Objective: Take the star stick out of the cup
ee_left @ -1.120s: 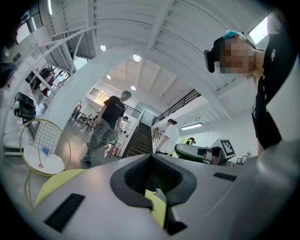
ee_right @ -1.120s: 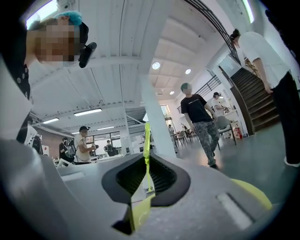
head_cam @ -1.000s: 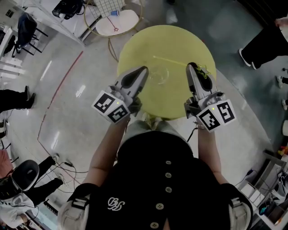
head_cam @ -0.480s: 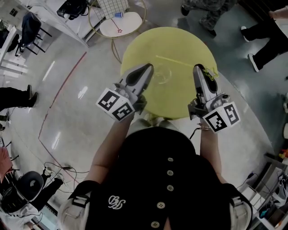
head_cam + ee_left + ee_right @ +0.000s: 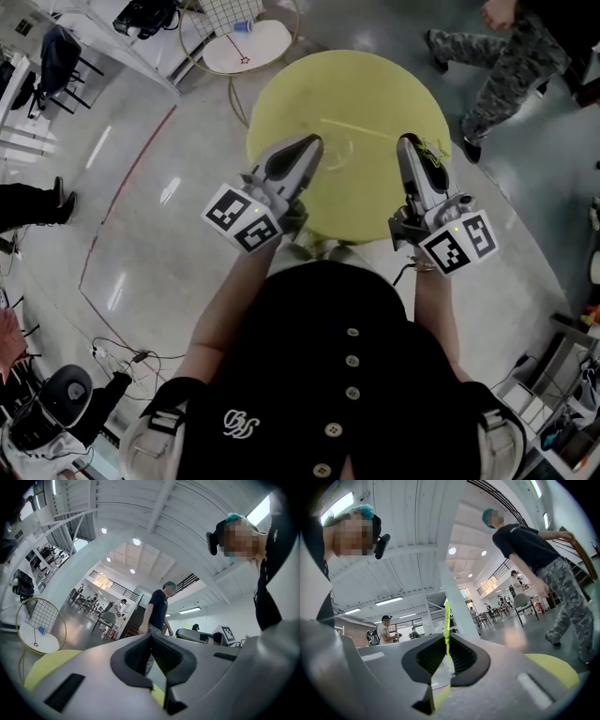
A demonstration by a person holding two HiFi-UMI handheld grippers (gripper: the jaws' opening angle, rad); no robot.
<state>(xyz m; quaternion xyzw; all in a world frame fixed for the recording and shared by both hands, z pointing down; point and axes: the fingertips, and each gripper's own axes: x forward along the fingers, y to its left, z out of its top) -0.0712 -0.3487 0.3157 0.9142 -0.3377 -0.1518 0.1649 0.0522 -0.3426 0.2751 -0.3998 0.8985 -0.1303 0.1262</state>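
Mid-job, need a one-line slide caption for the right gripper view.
Right gripper shut on the thin yellow-green star stick, jaws angled up toward the ceiling.

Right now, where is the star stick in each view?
Head view: star stick at the right tongs' tip, near the table's right edge.
Left gripper view: probably the faint star outline right of centre.
Right gripper view: green strip pinched between the tongs, centre.
Shared landmark: the yellow table.

Head view steeply down; other two views low, upward; shared yellow table (image 5: 356,84)
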